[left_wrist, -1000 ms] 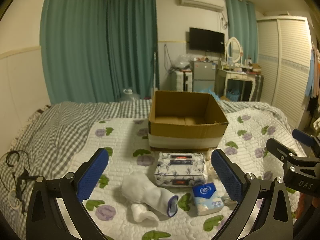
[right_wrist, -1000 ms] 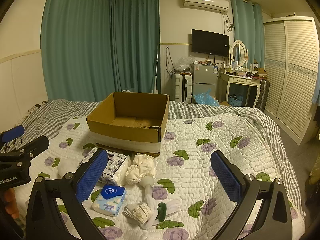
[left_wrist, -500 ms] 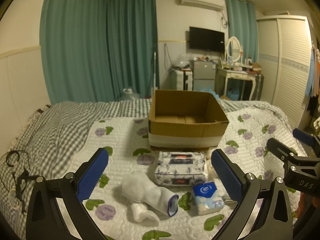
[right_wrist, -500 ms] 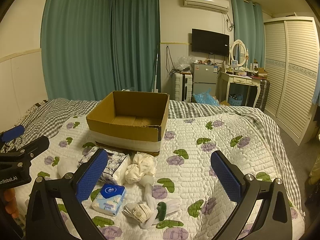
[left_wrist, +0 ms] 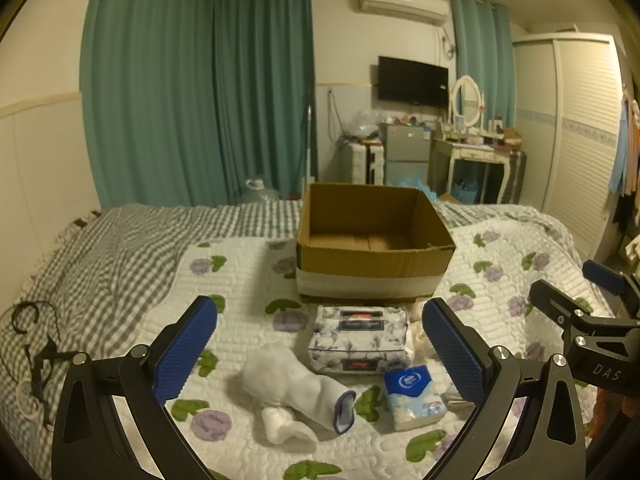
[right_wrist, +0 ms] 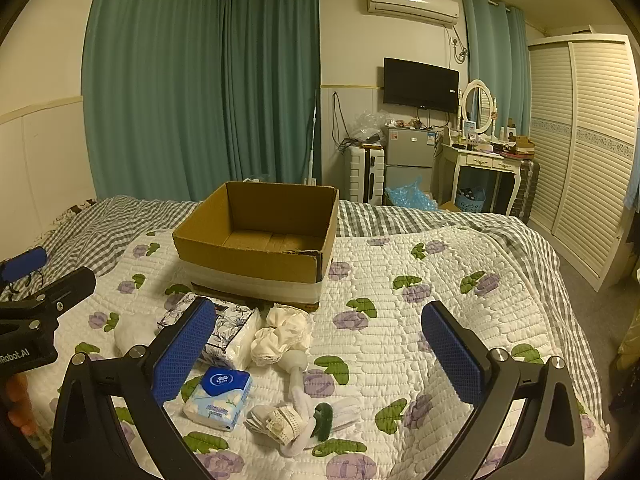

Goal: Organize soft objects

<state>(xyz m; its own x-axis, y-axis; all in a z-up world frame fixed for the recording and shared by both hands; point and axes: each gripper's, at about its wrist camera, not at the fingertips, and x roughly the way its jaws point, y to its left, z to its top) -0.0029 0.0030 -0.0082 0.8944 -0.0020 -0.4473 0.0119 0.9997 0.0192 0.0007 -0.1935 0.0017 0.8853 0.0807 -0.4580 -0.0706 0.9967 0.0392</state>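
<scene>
Hovering left gripper (left_wrist: 320, 354) and right gripper (right_wrist: 319, 354), fingers spread, empty, rectangular cardboard box (left_wrist: 370, 246) at 12 o'clock, soft white sock (left_wrist: 294, 388) on quilted bed (right_wrist: 440, 280).

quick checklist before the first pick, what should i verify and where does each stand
1. Left gripper open and holding nothing: ok.
2. Right gripper open and holding nothing: ok.
3. Cardboard box open-topped with nothing seen inside: ok.
4. White sock lying free on the quilt between the left fingers' line of sight: ok.
5. Small blue tissue pack clear of the floral tissue pack: ok.
6. Whether the white and green bundle is a single item: cannot tell.
</scene>
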